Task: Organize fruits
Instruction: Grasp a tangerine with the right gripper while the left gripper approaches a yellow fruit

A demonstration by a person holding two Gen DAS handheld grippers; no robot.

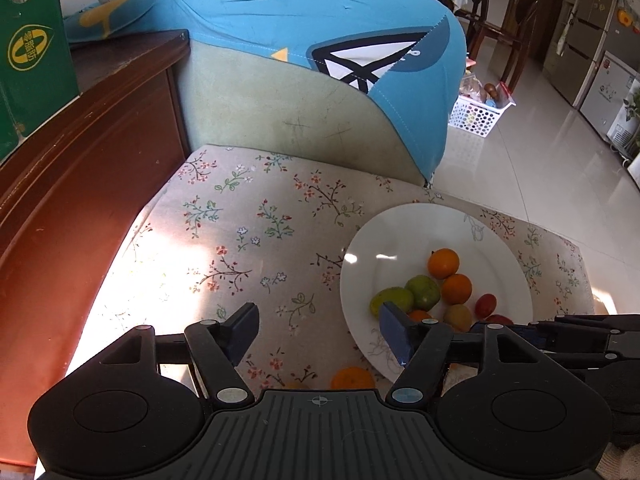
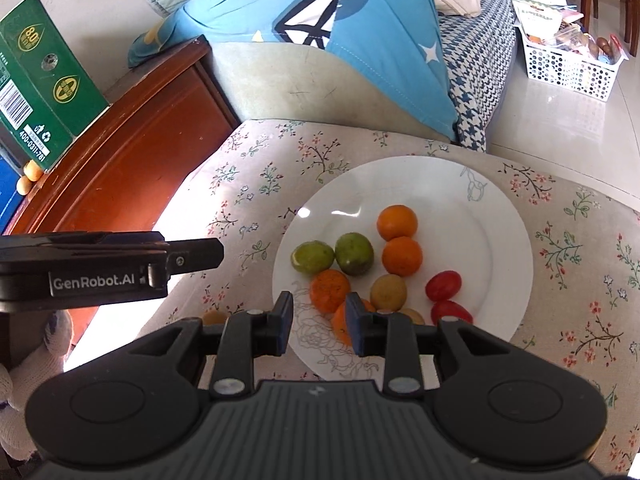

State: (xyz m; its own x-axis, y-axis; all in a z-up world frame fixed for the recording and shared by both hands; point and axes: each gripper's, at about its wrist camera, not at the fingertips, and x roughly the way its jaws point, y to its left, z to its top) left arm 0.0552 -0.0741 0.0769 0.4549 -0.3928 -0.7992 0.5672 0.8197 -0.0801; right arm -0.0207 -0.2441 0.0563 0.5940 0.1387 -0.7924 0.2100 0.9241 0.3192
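Observation:
A white plate (image 2: 500, 216) lies on a floral cloth (image 2: 256, 168) and holds several small fruits: oranges (image 2: 397, 222), two green fruits (image 2: 353, 254), red tomatoes (image 2: 443, 285) and a brownish fruit (image 2: 388, 292). The plate also shows in the left wrist view (image 1: 400, 240). My right gripper (image 2: 320, 322) is open and empty over the plate's near rim. My left gripper (image 1: 318, 330) is open wide and empty, left of the plate. A loose orange (image 1: 352, 379) lies on the cloth just under it. A small brownish fruit (image 2: 214, 317) lies off the plate.
A red-brown wooden cabinet (image 1: 80, 152) with a green box (image 2: 44, 80) stands at the left. A blue and green cushion (image 1: 304, 72) lies behind the cloth. A white basket (image 2: 568, 64) sits on the tiled floor at the right.

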